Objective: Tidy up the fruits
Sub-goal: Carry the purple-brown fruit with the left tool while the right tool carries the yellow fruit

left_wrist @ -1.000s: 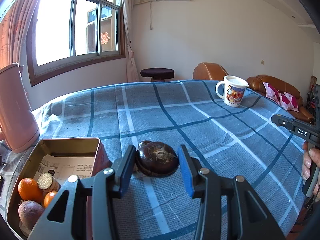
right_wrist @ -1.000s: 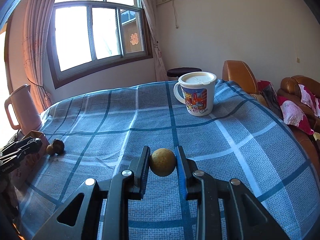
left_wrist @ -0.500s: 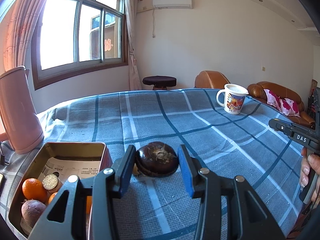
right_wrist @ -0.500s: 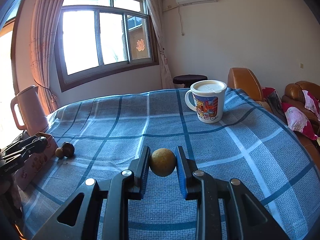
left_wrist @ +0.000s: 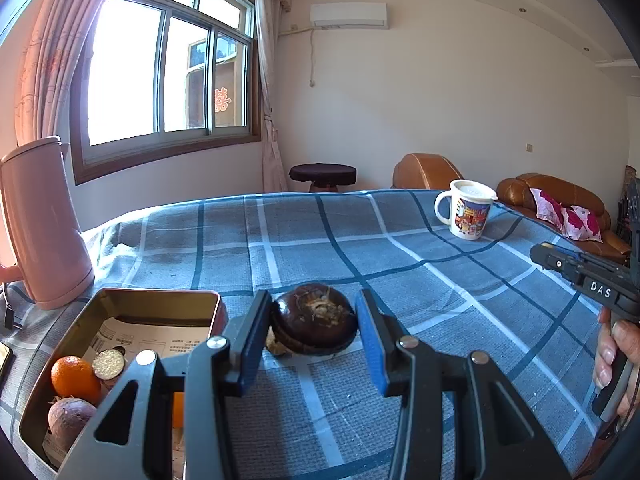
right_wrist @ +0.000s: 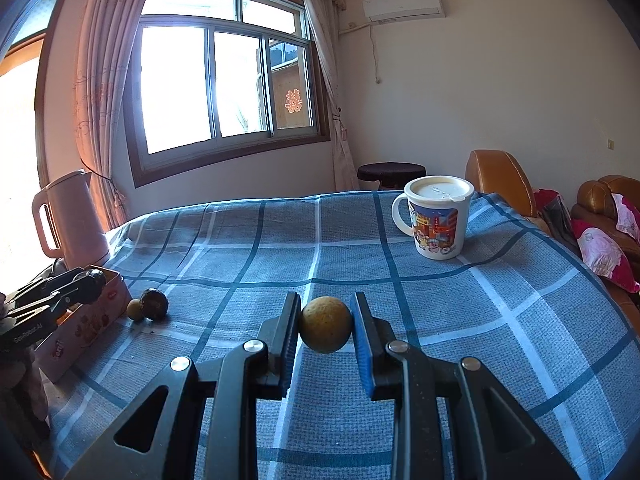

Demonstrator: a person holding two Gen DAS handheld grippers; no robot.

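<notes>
Fruits are distributed across three locations: a tin, the tablecloth, and the right gripper.

Far left: a pink kettle (left_wrist: 42,224) stands on the blue checked tablecloth (left_wrist: 400,264). Just in front of it lies an open rectangular tin (left_wrist: 160,300) lined with printed paper. The near end of the tin contains an orange (left_wrist: 74,378), a cut round piece with a pale face (left_wrist: 108,364), and a purplish root-like item (left_wrist: 70,418).

Centre left: the left gripper (left_wrist: 314,334) straddles a dark brown, flattened round fruit (left_wrist: 316,322) that rests on the cloth just right of the tin. The left pad sits against the fruit; a narrow gap shows at the right pad. The jaws bracket the fruit without clamping it. A smaller tan fruit (right_wrist: 135,309) lies touching the dark fruit on the tin side.

Centre right: the right gripper (right_wrist: 325,330) is closed on a yellow-brown round fruit (right_wrist: 326,330). Both blue pads press its sides, and it is held above the cloth. In the left wrist view, a hand (left_wrist: 618,350) is wrapped around this gripper's handle.

Far right: a lidded white cartoon-print mug (right_wrist: 436,218) stands on the cloth, well apart from all fruits. Brown leather seating (left_wrist: 560,196) stands beyond the table edge.
</notes>
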